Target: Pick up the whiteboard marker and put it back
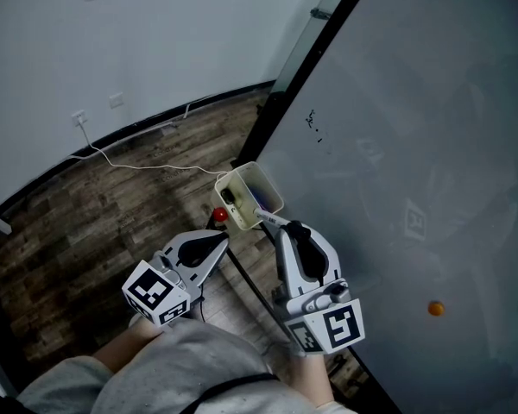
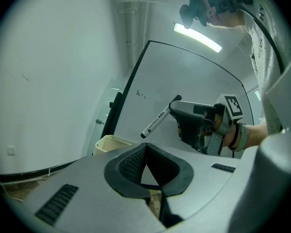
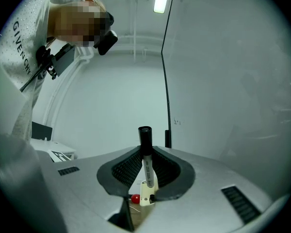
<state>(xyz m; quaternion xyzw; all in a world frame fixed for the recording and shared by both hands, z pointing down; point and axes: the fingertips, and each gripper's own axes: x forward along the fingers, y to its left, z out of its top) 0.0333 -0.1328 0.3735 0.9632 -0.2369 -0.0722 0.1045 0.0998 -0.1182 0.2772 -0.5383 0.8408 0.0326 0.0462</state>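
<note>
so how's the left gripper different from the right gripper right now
The right gripper is shut on the whiteboard marker, whose black end sticks out past the jaws; the left gripper has its jaws together on nothing. In the head view the right gripper is nearer the whiteboard, the left gripper over the wooden floor. Both carry a square-marker cube.

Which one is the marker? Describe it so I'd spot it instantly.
Start at the big grey whiteboard; a cream box sits by its dark frame. Just short of that box, the right gripper pinches the whiteboard marker: a slim white barrel with a black cap. The left gripper beside it holds nothing.
</note>
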